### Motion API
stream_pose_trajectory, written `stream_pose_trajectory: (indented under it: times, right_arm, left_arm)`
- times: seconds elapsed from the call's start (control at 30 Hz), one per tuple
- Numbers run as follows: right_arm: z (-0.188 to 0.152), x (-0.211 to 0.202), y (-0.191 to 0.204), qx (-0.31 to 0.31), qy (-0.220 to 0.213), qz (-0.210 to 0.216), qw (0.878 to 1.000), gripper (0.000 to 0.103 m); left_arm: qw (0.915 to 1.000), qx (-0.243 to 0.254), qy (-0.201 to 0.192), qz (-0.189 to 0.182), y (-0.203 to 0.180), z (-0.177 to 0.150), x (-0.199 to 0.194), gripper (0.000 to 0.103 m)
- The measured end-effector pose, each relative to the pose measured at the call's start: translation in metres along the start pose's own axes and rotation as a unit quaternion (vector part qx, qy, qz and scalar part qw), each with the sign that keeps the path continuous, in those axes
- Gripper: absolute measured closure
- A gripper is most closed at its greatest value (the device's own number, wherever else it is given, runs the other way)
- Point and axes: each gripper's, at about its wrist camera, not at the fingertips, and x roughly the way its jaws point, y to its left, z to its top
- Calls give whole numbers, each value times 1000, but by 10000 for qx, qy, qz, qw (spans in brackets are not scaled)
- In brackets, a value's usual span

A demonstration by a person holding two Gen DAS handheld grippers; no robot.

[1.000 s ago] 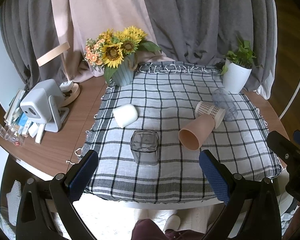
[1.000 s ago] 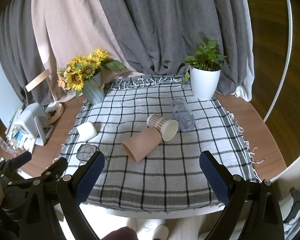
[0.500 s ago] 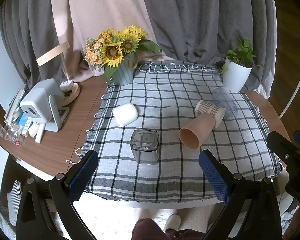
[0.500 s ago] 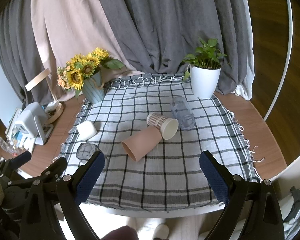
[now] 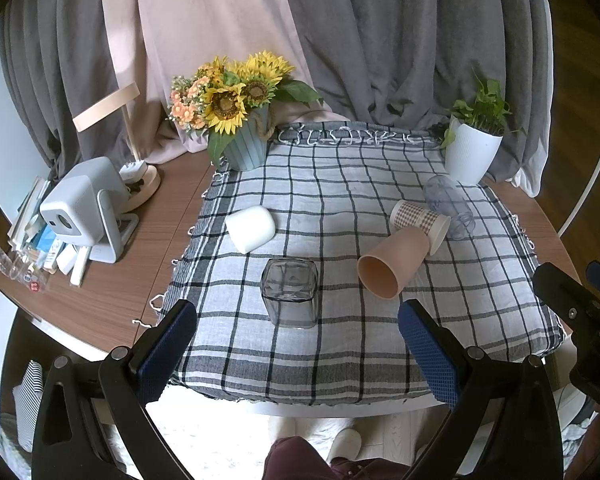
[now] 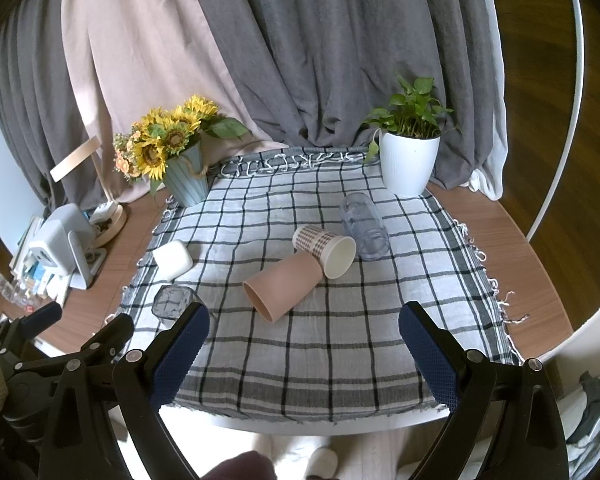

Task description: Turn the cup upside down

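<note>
Checked cloth (image 5: 340, 360) over a round wooden table (image 5: 112, 300); grey and pink curtains (image 6: 300, 60) behind. Left gripper (image 5: 296, 340) and right gripper (image 6: 304, 344) both spread wide, empty, at the near edge. Near to far: grey glass (image 5: 289, 292) mouth down, pink cup (image 6: 284, 282) on its side — mouth toward the grippers; checked paper cup (image 6: 326, 246) touching it, clear tumbler (image 6: 362, 226) lying beside. White cup (image 5: 251, 229) left. Sunflowers (image 6: 168, 144), potted plant (image 6: 410, 160) at the back.

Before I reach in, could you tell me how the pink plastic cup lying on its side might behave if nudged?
The pink plastic cup lies sideways, so it would probably roll in a curve. It looks light. It touches the checked paper cup, which may shift too.
</note>
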Motion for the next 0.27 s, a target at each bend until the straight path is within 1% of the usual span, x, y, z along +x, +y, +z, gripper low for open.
stream_pose_trajectory:
  times: [0.27]
  right_arm:
    - [0, 0, 1, -1, 3, -7, 10000, 7]
  left_arm:
    - [10000, 3, -2, 2, 0, 0, 0, 0]
